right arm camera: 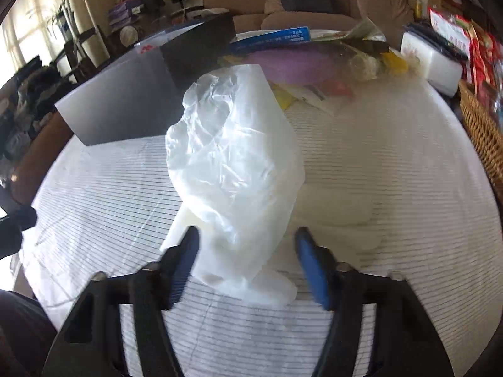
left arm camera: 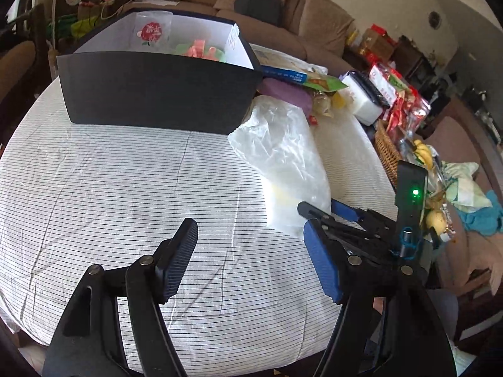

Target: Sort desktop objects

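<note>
A crumpled white plastic bag [right arm camera: 239, 157] lies on the striped tablecloth [right arm camera: 408, 188]. My right gripper [right arm camera: 246, 238] is open, and the bag's near end sits between its fingers without being pinched. In the left wrist view the same bag [left arm camera: 283, 154] lies right of centre, with the right gripper [left arm camera: 317, 212] at its near end. My left gripper [left arm camera: 251, 238] is open and empty above the bare cloth. A dark box [left arm camera: 157, 91] stands at the back left and holds a glass with a red print [left arm camera: 154, 31] and pink-green items.
A pile of loose items lies behind the bag: a purple pouch [right arm camera: 292, 62], a blue booklet [right arm camera: 276, 36], snack packets and a white block [right arm camera: 430, 62]. A wicker basket [left arm camera: 388, 154] stands at the table's right edge. Sofas stand beyond the table.
</note>
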`<act>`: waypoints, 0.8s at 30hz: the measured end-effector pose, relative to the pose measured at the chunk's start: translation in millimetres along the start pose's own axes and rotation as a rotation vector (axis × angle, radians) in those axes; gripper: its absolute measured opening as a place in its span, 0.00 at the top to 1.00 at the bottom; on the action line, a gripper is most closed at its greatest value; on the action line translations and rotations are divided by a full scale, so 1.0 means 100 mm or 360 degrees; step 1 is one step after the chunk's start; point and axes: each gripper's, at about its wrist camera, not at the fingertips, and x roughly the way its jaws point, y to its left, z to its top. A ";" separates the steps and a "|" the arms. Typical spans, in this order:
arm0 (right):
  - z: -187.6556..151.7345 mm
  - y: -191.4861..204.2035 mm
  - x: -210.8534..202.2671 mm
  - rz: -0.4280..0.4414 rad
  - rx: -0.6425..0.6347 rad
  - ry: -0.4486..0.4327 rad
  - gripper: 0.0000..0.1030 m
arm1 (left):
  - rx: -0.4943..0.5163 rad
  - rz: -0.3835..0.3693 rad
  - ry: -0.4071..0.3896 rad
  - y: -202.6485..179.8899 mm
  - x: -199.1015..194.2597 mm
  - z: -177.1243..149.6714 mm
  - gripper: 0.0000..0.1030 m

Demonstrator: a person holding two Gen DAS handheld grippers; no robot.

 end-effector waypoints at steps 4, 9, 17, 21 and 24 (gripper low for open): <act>0.18 -0.01 -0.10 -0.0016 -0.0067 -0.0048 0.86 | -0.0025 0.0000 -0.0007 0.10 -0.05 -0.02 0.35; 0.63 0.18 -0.82 0.0099 -0.0184 -0.0286 0.88 | -0.0085 -0.0025 -0.0046 0.24 -0.19 -0.01 0.35; 1.26 0.78 -2.14 0.0393 -0.0388 -0.0645 0.88 | -0.0131 -0.0049 -0.0144 0.32 -0.56 0.03 0.32; 1.25 0.58 -2.23 0.0367 -0.0311 -0.0670 0.88 | -0.0138 -0.0025 -0.0173 0.37 -0.69 0.06 0.30; 1.00 0.20 -1.95 0.0258 -0.0204 -0.0566 0.88 | -0.0123 -0.0004 -0.0149 0.36 -0.65 0.05 0.30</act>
